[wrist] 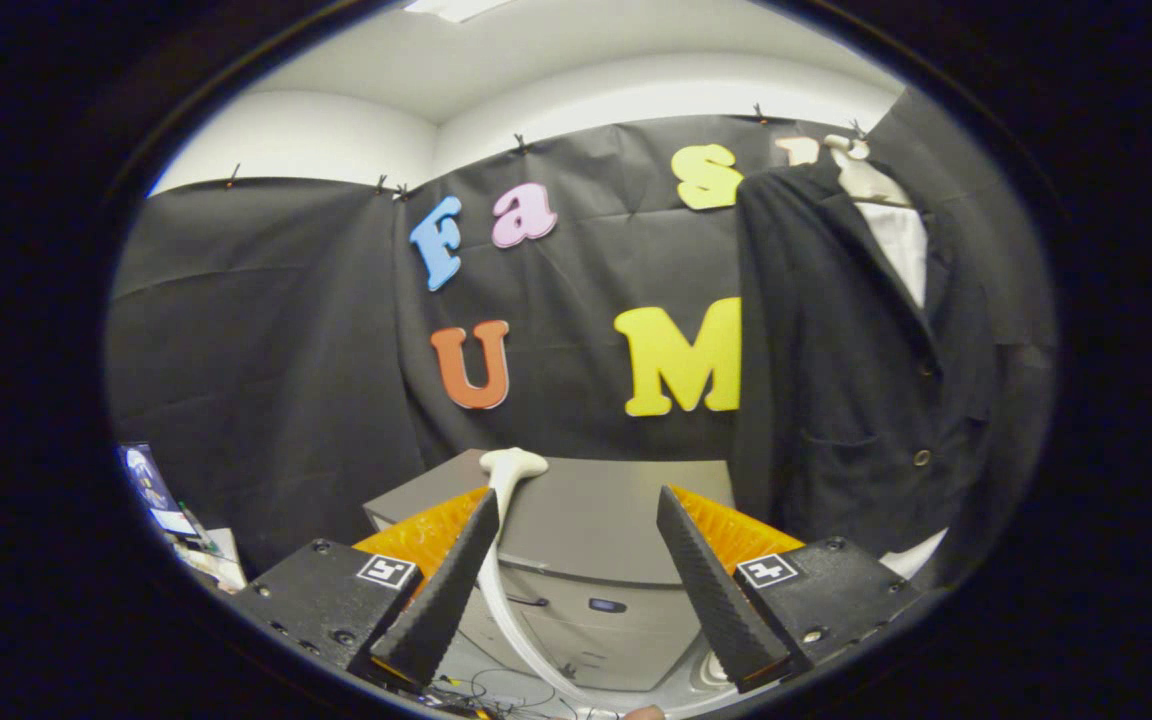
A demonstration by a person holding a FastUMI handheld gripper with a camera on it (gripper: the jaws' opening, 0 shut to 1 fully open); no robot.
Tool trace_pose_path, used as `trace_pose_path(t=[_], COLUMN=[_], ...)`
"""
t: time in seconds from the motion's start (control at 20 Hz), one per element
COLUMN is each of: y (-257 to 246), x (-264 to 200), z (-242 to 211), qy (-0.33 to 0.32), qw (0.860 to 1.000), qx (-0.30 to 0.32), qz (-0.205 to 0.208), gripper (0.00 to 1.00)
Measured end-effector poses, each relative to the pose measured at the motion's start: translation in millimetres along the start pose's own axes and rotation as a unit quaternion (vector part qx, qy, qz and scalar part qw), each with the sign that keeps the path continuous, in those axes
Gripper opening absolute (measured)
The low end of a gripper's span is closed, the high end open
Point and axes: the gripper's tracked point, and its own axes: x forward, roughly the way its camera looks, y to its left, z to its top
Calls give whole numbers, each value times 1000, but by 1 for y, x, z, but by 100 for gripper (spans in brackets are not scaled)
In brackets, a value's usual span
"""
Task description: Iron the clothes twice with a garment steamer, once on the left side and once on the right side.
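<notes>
While I hold my tongs (572,520) forward with the fingers spread wide and nothing pinched between them, the scene reads from left to right as follows. Far left, low against the black booth wall (266,340), sits a clutter of papers and a screen (151,490), too small to make out. Beside the inner face of my left finger (446,590) runs the white garment steamer (511,470): its flat head rests on the top of a grey cabinet (586,510) just beyond the fingertips, and its curved white body sweeps down between the fingers toward me. Whether the left finger touches it, I cannot tell. My right finger (706,590) stands well apart from it. Further right, beyond that finger, a dark jacket (836,380) hangs upright on a pale hanger (861,165), a white shirt (901,245) showing in its open collar
</notes>
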Motion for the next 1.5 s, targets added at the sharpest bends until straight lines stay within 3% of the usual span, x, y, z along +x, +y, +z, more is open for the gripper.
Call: trace_pose_path(t=[0.3,0.5,0.95,1.25,1.5], y=[50,69,62,68,72], x=[104,158,244,275,286], z=[-7,-17,-73,-101,-104], qy=[82,139,236,299,302], qw=[992,983,968,952,953], qx=[10,-5,-45,-23,-18], qz=[96,121,72,60,36], gripper=[100,100,99,80,65])
